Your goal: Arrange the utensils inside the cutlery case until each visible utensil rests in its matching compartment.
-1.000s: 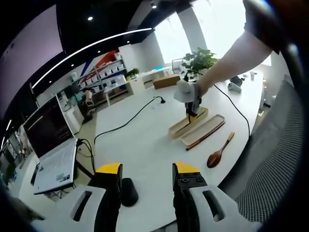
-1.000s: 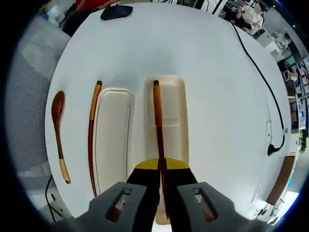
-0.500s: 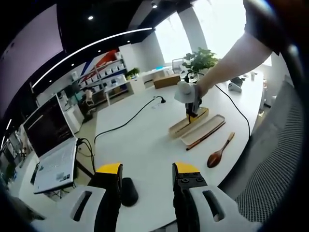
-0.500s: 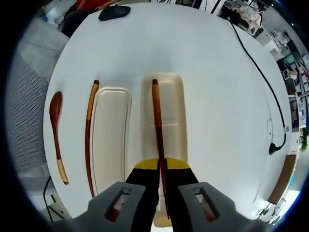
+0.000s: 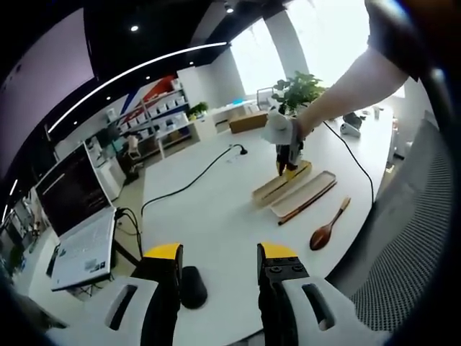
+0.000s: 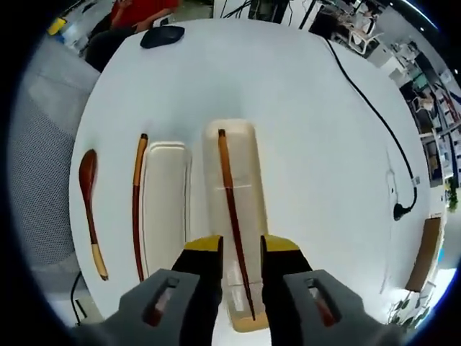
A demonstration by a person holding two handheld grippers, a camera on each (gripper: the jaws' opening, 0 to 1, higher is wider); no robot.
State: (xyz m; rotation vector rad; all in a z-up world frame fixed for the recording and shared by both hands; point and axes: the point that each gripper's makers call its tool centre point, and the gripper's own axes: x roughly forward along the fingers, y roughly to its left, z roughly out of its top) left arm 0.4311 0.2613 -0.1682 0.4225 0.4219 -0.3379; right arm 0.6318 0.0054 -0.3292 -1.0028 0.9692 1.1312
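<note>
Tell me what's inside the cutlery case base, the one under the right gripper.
One dark wooden chopstick lies lengthwise inside the cutlery case base. The right gripper stands open over its near end, hiding parts of the floor there. The remaining visible floor looks bare.

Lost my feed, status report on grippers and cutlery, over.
Right gripper open above chopstick lying in case. Left gripper open, idle. Second chopstick and spoon lie on the table. Nothing obstructing.
</note>
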